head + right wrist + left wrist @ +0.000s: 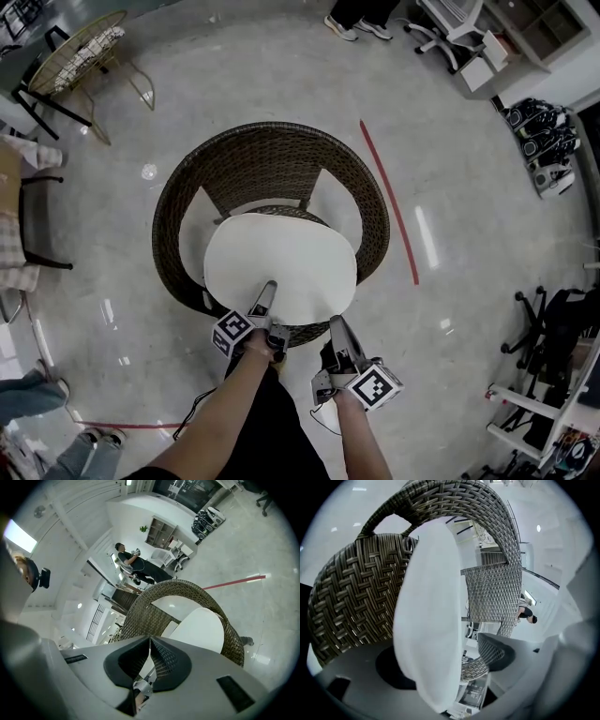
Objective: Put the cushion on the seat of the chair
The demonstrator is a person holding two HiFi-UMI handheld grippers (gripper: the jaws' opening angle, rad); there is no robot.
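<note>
View from above of a round white cushion [281,262] lying flat on the seat of a dark brown woven wicker tub chair [272,164], whose curved back and arms wrap round the seat on all but the near side. The left gripper [269,291] reaches over the chair's front rim onto the near edge of the cushion; in the left gripper view its fingers [499,652] are spread apart with the cushion's edge standing between them (a gap shows beside one finger). The right gripper [336,330] hangs just beside the left one, close to the front of the chair and off the cushion, its fingers pressed together on nothing. The chair stands on a glossy pale grey stone floor [469,234]. A strip of red tape [389,202] runs along the floor just to the chair's right. Well apart, at the upper left, stands a gold wire-frame chair [80,52], white office chairs [450,23] at the upper right, and a person's shoes [356,26] at the top edge.
</note>
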